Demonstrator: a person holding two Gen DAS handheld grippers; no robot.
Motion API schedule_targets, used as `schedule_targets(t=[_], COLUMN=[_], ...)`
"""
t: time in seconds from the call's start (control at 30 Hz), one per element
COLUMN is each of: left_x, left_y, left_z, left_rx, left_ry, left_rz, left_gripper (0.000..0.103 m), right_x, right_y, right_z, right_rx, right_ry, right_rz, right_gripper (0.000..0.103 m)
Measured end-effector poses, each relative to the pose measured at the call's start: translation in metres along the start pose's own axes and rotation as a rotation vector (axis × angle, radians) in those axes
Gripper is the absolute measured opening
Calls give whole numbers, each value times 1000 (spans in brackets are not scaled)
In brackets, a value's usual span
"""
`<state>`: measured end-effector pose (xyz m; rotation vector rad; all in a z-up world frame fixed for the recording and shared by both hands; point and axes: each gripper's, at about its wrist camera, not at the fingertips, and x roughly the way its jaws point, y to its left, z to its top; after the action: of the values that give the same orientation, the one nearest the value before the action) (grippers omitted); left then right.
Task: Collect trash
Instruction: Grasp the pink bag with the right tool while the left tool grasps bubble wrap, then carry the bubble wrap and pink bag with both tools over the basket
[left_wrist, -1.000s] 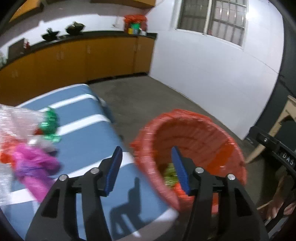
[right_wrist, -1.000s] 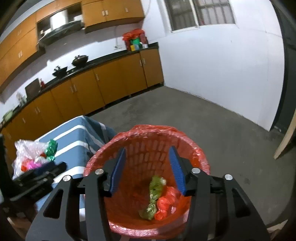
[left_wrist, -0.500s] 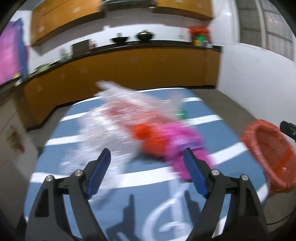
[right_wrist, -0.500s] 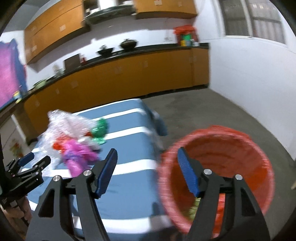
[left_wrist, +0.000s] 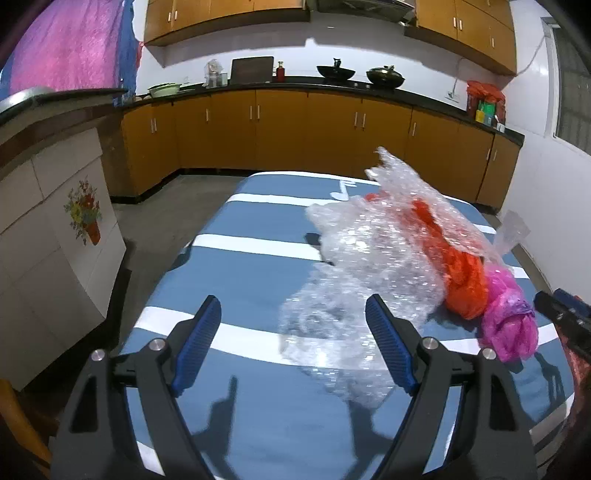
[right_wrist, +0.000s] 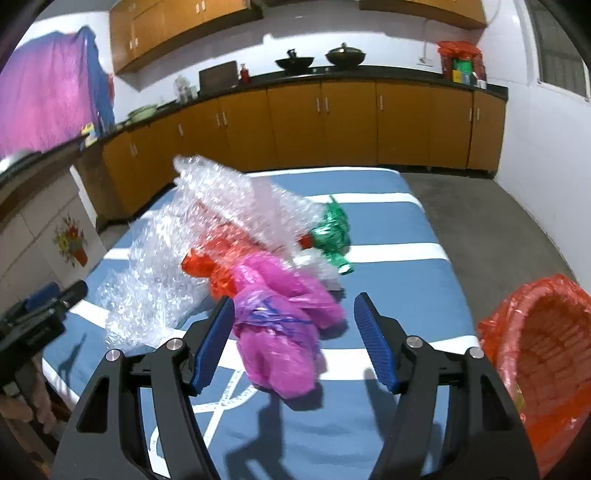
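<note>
I judge I am between pickups, reaching for more trash on the blue striped counter (left_wrist: 236, 295). My left tool (left_wrist: 293, 341) gapes wide and empty beside the bubble wrap (left_wrist: 369, 266). My right tool (right_wrist: 293, 339), equally wide and empty, straddles the pink bag (right_wrist: 280, 332); next it must lower and close. The red bin (right_wrist: 543, 354) waits rightward.

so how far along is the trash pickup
Done: cannot tell from these views, since the inside of the red bin beside the table is barely visible. In hand: nothing; the left tool and right tool are both open and empty, the right one aimed at the pink bag. Left: the pink bag, orange bag, bubble wrap and green wrapper all lie on the table.
</note>
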<state>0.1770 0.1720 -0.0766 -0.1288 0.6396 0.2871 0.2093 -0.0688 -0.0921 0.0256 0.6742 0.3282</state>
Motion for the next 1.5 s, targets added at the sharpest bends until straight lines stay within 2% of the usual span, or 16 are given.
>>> schedule_targets(t=[0.33,0.43,0.6,0.7,1.0,1.2,1.3,1.37,1.5], left_x=[5,5,7,8,25,52,63,67,66], left_y=[21,20,13,6,-28,-47,-52,-53,-53], left_z=[-5,-6,-5,-5,4,3,-1,-4,-8], left_rx=[-33,-32,-21,-10,41,79,84,80,83], left_ry=[18,19,21,24,60,137,181,204,202], left_rz=[-11,-21,-41,-53,-99,-121,-128,-142,-155], left_gripper=[79,79,79,79,78,63,51,35,26], right_x=[25,29,31,25,-2,-14,-14,-16,-18], right_y=[12,17,21,18,2,-17,-25,-26,-27], right_z=[-5,-7,-13,-16,-25,-28,-30,-30,-30], right_rx=[-43,-65,-93,-81,-56,-16,3,9,11], right_ry=[62,81,98,91,61,58,59,56,46], right_rz=[-28,-20,-20,-9,-27,-54,-58,-58,-54], right_gripper=[67,63,46,42,42,42,42,42,42])
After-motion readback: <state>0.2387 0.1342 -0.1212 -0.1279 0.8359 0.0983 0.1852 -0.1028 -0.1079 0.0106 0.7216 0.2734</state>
